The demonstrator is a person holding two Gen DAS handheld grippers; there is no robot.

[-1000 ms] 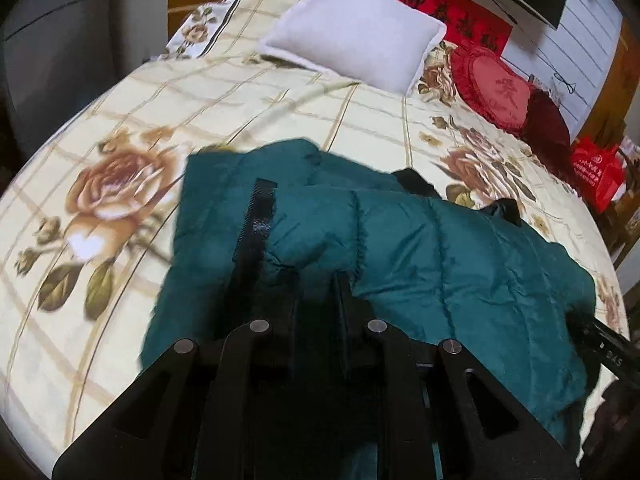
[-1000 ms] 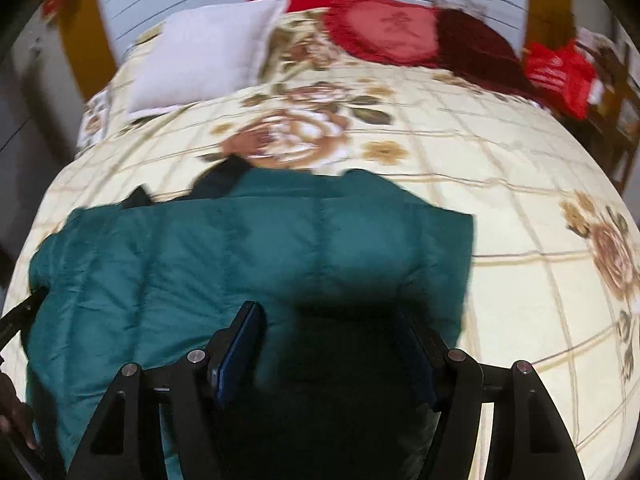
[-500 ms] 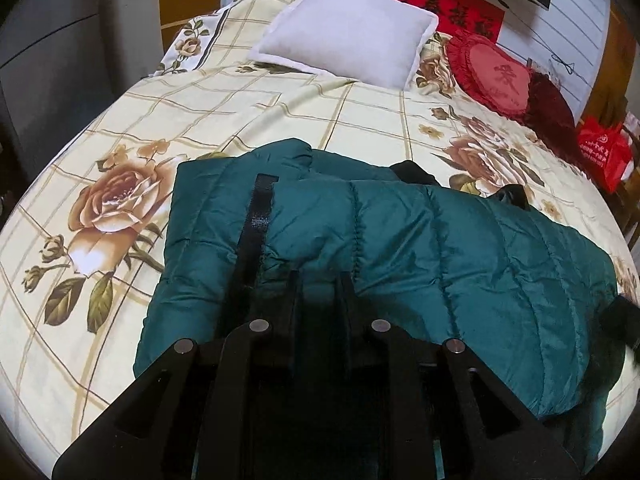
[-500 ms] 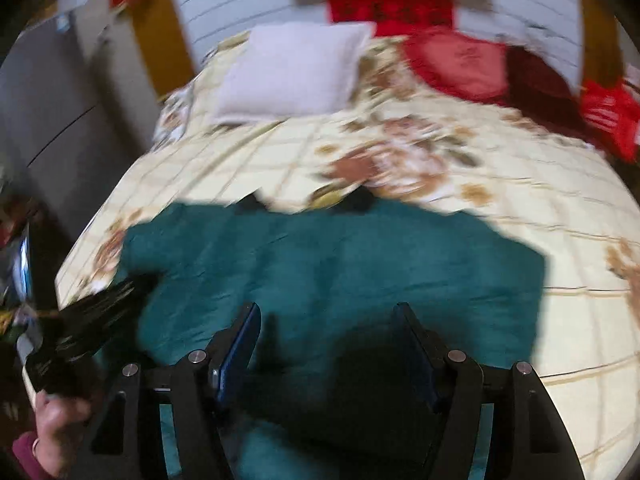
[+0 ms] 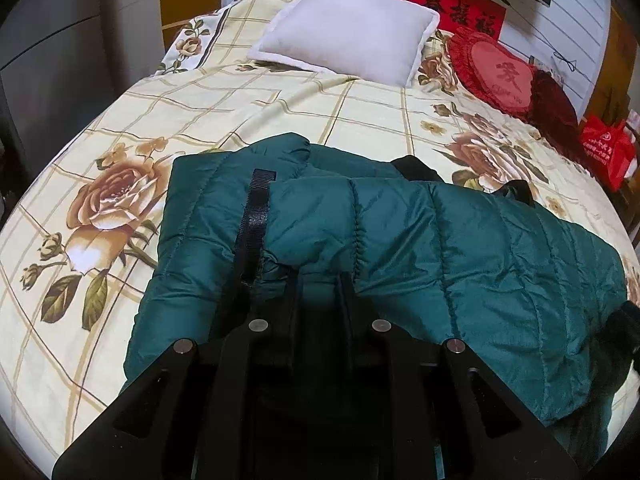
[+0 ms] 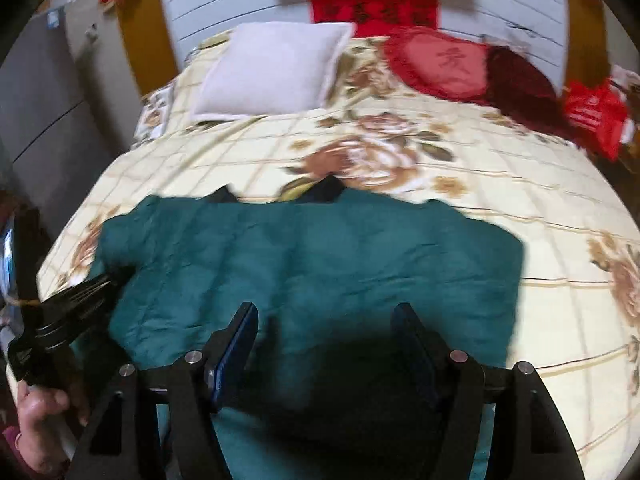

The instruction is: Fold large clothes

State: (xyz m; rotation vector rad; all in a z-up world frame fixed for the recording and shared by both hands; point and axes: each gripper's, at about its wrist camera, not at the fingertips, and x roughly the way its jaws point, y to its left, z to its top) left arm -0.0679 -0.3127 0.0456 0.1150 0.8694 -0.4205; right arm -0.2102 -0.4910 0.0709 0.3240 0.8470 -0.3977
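dark green quilted puffer jacket point(image 5: 420, 248) lies folded on floral checked bedspread point(image 5: 280, 112), white pillow point(image 5: 344, 36) at 12 o'clock | left gripper point(image 5: 320, 284) pinches jacket's near edge | right gripper point(image 6: 326, 332) spread above jacket

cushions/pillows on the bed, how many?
3, all at the headboard end: white pillow on the left, red heart cushion beside it, dark red cushion rightmost, partly hidden behind the heart one.
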